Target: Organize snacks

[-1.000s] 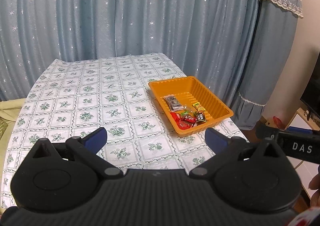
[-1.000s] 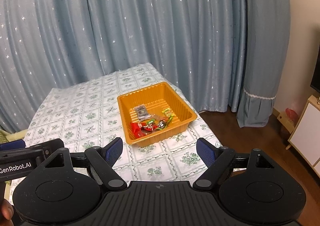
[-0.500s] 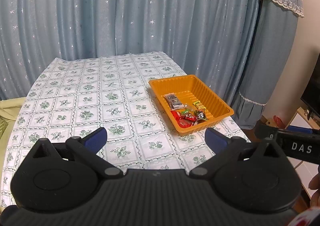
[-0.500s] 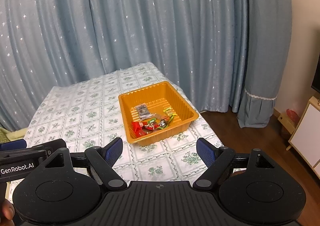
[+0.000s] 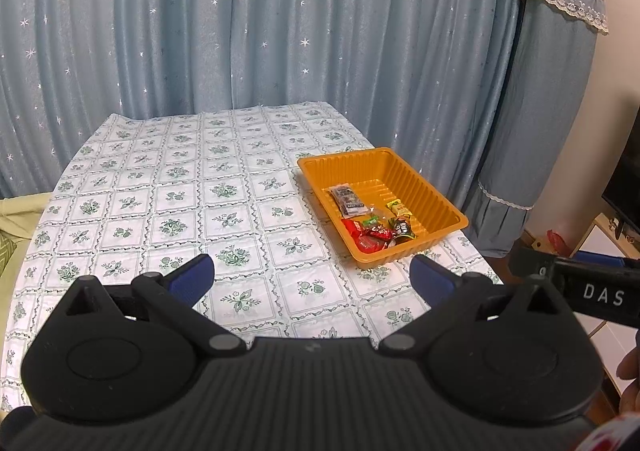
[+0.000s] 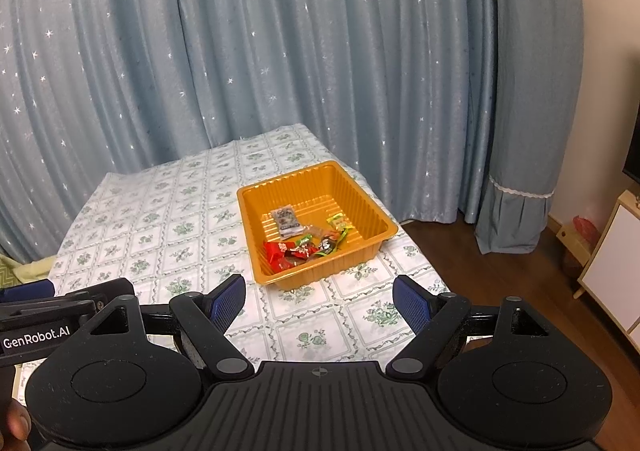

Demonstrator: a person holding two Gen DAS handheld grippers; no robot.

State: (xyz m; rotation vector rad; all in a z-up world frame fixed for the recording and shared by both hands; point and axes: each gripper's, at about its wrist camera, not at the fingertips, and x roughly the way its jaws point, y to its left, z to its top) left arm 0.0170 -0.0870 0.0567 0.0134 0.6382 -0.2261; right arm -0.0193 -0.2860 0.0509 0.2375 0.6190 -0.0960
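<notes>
A: Status, left side first?

B: Left gripper (image 5: 312,277) hangs over the near edge of the table (image 5: 168,187), jaws spread wide, nothing between the blue pads (image 5: 192,279). Released.

A: Table itself?

B: Floral checked tablecloth (image 6: 160,235) covers it. Left and middle of the cloth are bare. Blue star curtain (image 5: 240,31) hangs behind the far edge.

A: Snacks?

B: All in the orange tray (image 5: 436,199), which sits at the right edge of the table, toward the near right corner. Inside: a grey packet (image 5: 348,201) toward the tray's far left, red wrappers (image 5: 370,237) at its near left corner, a dark round-label packet (image 5: 403,229) just right of them, a yellow-green candy (image 5: 398,208) behind that. Pieces at the near end touch or overlap; can't tell the exact count.

A: Right gripper?

B: Right gripper (image 6: 318,299) is also over the near edge, in front of the tray, apart from it. Jaws wide, empty. Its pads (image 6: 412,303) frame bare cloth.

A: Anything further right?

B: Wood floor (image 6: 500,275), a white cabinet (image 6: 612,271) at the frame edge, and a draped column (image 6: 532,91) in the same blue fabric with lace trim.
</notes>
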